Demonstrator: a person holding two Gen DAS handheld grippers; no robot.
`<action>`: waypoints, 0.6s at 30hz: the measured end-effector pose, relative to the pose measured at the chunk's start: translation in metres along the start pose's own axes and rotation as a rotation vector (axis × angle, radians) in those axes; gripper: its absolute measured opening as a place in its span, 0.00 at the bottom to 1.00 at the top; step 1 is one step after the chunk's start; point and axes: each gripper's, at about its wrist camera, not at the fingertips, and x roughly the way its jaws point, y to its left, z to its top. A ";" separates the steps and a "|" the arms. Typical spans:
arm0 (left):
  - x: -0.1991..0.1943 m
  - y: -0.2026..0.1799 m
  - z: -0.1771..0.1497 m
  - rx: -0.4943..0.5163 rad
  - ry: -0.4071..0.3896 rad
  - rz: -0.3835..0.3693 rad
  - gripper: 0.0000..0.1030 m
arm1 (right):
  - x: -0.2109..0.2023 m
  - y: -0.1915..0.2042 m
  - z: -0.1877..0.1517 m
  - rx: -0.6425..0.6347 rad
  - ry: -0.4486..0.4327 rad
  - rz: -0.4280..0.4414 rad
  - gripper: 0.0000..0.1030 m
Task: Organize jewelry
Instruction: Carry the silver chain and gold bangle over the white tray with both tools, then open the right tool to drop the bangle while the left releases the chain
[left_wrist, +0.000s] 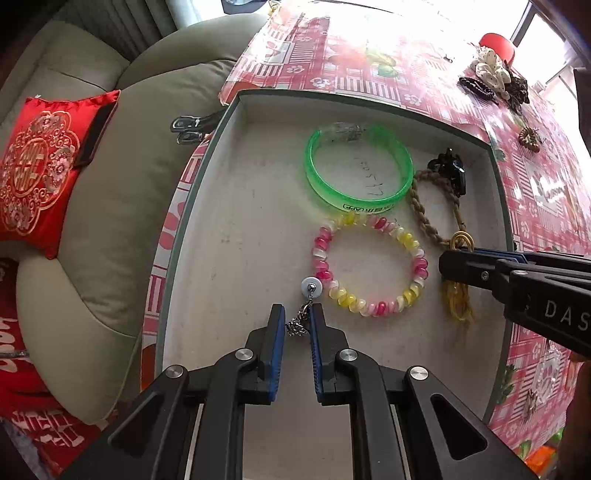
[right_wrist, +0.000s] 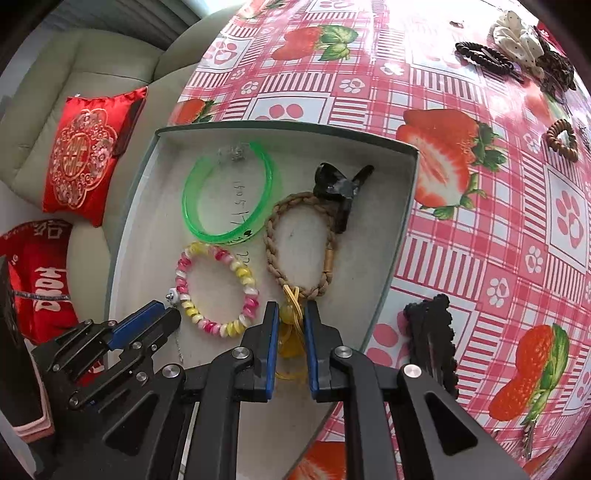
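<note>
Shallow grey cardboard tray (left_wrist: 258, 99) on the strawberry-patterned worktop (right_wrist: 461, 221). Left hand-held gripper (left_wrist: 297, 314) narrowly spread around the metal charm (left_wrist: 297, 326) of the pink-and-yellow beaded bracelet (left_wrist: 369, 258). Right hand-held gripper (right_wrist: 291, 314) narrowly spread around the yellow tassel (right_wrist: 290, 332) of the braided tan cord bracelet (right_wrist: 299, 243).

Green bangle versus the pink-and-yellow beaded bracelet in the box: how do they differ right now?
The green bangle is one smooth translucent band with printed lettering; the beaded bracelet is a string of separate pink, yellow and white beads. The beaded bracelet carries a dangling metal charm, which sits between the left hand-held gripper fingers; the bangle has no gripper near it. Both lie flat inside the grey box, touching or nearly so.
</note>
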 end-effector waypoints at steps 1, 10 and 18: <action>-0.001 0.001 -0.001 -0.006 0.002 -0.003 0.19 | 0.001 0.001 0.001 -0.007 0.001 -0.004 0.15; -0.018 -0.004 -0.007 -0.007 -0.014 0.011 0.19 | -0.012 0.003 -0.001 -0.006 -0.003 0.052 0.39; -0.036 -0.010 -0.006 0.009 -0.037 0.028 0.20 | -0.058 -0.005 -0.005 0.029 -0.097 0.084 0.42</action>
